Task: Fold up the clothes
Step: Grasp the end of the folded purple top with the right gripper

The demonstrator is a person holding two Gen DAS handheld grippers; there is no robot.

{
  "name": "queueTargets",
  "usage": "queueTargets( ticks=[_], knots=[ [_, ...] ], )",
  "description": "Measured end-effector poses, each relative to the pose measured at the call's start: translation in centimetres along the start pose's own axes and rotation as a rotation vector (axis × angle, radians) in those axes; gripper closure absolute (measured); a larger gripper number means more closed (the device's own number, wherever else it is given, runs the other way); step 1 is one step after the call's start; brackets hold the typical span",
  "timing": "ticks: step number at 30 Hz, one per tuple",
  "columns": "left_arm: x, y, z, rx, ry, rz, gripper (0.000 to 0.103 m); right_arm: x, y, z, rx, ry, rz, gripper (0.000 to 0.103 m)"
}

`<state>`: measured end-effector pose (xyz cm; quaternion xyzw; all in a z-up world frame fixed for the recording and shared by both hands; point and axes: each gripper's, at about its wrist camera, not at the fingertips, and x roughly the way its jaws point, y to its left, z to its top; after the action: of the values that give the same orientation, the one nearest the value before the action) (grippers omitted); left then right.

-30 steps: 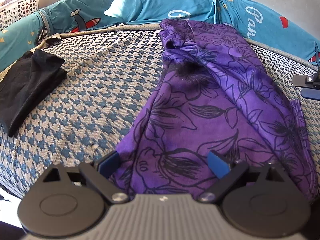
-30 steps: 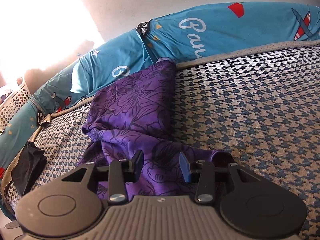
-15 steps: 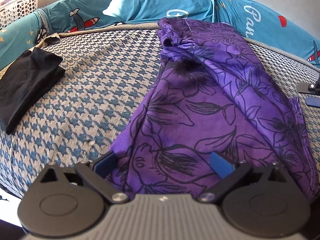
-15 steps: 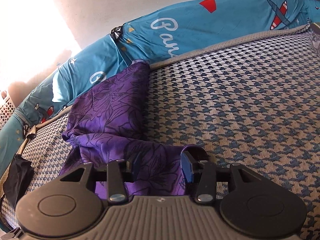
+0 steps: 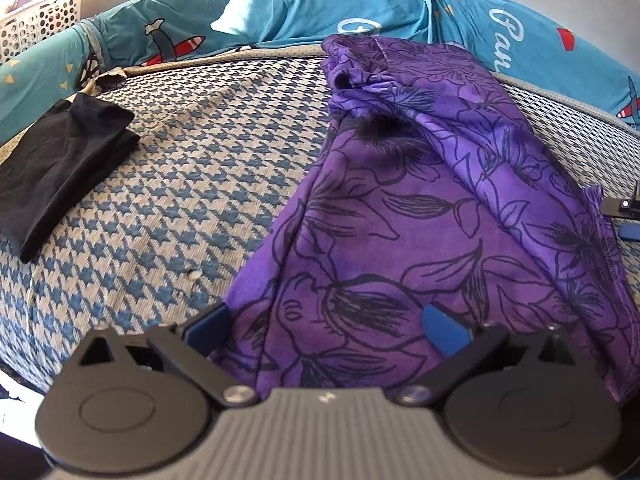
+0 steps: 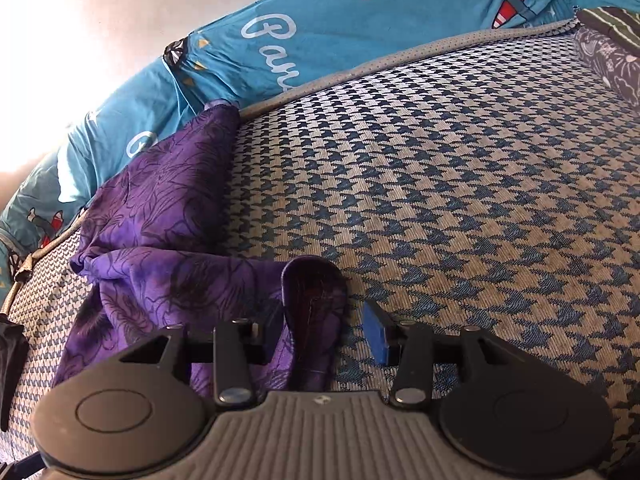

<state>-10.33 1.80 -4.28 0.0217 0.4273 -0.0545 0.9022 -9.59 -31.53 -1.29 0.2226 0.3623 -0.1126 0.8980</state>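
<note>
Right tongs (image 6: 326, 330) released purple garment (image 5: 400, 220).

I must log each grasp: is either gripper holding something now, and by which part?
Nothing is held. The left gripper and the right gripper stand open around near-edge folds of the purple floral fabric garment.

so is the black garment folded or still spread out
Folded. The black garment lies as a compact stacked rectangle with layered edges on the houndstooth bed cover, apart from the purple floral garment.
</note>
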Motion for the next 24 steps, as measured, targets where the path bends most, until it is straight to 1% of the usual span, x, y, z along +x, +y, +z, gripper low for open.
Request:
queueTargets(
  ticks=[1,3,5,8,10,12,13,14,15,18,22,24],
  knots=[
    [0.0,0.2,0.0,-0.011,0.000,0.016,0.001,0.1,0.1,-0.1,-0.003,-0.008,0.001,0.055],
    [-0.1,1.0,0.1,-0.044,-0.004,0.041,0.001,0.2,0.5,-0.2,-0.024,-0.013,0.005,0.046],
    [-0.3,1.8,0.3,-0.080,-0.009,0.058,0.001,0.5,1.1,-0.5,-0.064,-0.026,-0.009,0.045],
    [-0.4,2.8,0.3,-0.123,-0.014,0.073,0.001,1.0,1.9,-1.0,-0.131,-0.058,-0.040,0.046],
    [-0.4,3.2,0.2,-0.140,-0.011,0.075,0.001,1.4,2.4,-1.3,-0.174,-0.075,-0.054,0.054],
    [-0.4,3.2,0.2,-0.140,-0.011,0.077,0.001,1.6,2.4,-1.6,-0.190,-0.097,-0.065,0.076],
    [-0.5,3.2,0.1,-0.137,-0.013,0.078,0.001,1.5,2.4,-1.6,-0.190,-0.099,-0.056,0.080],
    [-0.5,3.1,0.1,-0.136,-0.015,0.078,0.001,1.5,2.4,-1.7,-0.189,-0.102,-0.047,0.086],
    [-0.6,3.1,0.1,-0.136,-0.016,0.075,0.001,1.5,2.4,-1.7,-0.189,-0.105,-0.038,0.088],
    [-0.6,3.0,0.1,-0.136,-0.017,0.071,0.001,1.5,2.3,-1.9,-0.187,-0.112,-0.011,0.091],
    [-0.6,3.1,0.1,-0.139,-0.017,0.077,0.001,0.8,1.9,-1.9,-0.134,-0.124,0.027,0.092],
    [-0.6,3.3,0.1,-0.150,-0.013,0.081,0.001,-0.1,2.0,-1.9,-0.122,-0.142,0.063,0.092]
  ],
)
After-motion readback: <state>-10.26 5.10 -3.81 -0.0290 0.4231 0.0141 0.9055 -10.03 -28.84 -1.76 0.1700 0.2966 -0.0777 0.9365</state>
